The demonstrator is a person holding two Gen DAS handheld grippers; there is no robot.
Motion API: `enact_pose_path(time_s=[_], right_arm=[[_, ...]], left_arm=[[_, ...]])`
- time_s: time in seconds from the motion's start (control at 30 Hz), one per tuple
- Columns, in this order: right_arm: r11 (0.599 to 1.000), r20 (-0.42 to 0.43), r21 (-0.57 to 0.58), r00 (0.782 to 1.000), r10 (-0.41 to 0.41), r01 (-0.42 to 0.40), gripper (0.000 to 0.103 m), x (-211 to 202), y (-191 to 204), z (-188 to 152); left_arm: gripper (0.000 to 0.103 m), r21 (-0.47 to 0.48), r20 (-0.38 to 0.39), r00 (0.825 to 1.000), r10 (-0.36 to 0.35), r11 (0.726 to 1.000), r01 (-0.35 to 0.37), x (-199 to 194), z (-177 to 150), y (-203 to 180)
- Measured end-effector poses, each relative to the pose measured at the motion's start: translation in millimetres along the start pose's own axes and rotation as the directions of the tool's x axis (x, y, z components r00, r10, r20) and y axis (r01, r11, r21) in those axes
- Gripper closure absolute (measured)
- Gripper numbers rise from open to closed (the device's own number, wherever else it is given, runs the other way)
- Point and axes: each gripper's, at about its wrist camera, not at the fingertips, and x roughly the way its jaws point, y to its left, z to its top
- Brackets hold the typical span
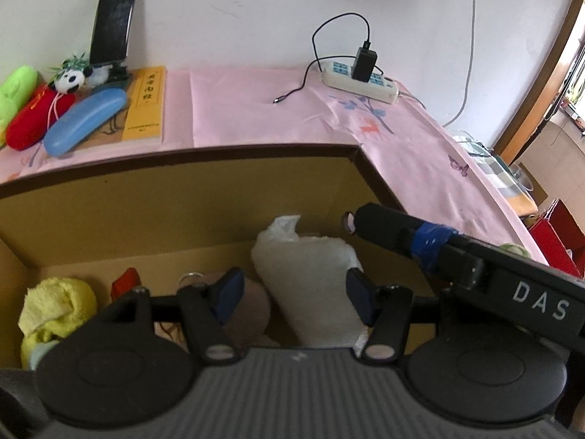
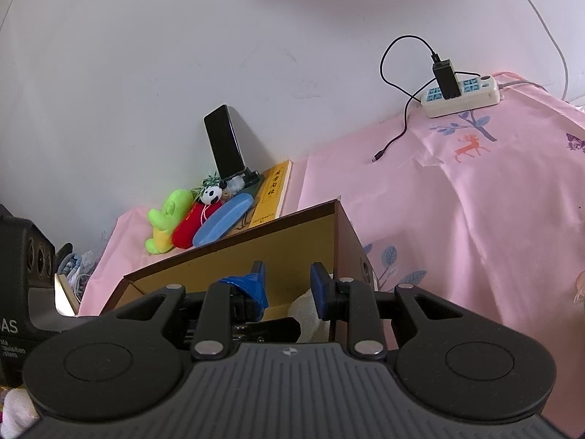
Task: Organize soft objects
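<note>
Left gripper [image 1: 292, 292] hangs over the cardboard box [image 1: 182, 197], fingers about half open around the white soft roll [image 1: 310, 278] — pads look just clear of it, so likely a release, not a grab. Roll stands in the box beside the yellow cloth [image 1: 55, 303]. Right gripper [image 2: 289, 285] — fingers apart, holding nothing, at the box's right wall.

Black left gripper with blue pads [image 1: 292, 294] tilts steeply downward, jaws set apart around a gap; black right gripper [image 2: 287, 285] points slightly downward, jaws parted and empty.
</note>
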Motion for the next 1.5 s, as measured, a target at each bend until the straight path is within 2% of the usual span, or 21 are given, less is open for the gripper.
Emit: enact_pose_path(time_s=[1.0, 1.33, 1.5], right_arm=[[1.0, 0.01, -0.008, 1.0, 0.002, -0.001, 0.095, -0.4, 0.7, -0.1], [1.0, -0.015, -0.029, 1.0, -0.003, 0.003, 0.095, -0.8, 0.7, 2.9], [1.0, -0.044, 0.002, 0.999, 0.021, -0.021, 0.093, -6.2, -3.1, 3.6]], left_arm=[[0.042, 0.015, 0.005, 1.0, 0.014, 1.0, -0.014, -0.4, -0.4, -1.9], [0.042, 0.045, 0.038, 0.999, 0.012, 0.999, -0.014, -5.1, -1.8, -4.0], [0.042, 0.049, 0.066, 0.998, 0.012, 0.999, -0.015, -8.4, -2.5, -3.8]])
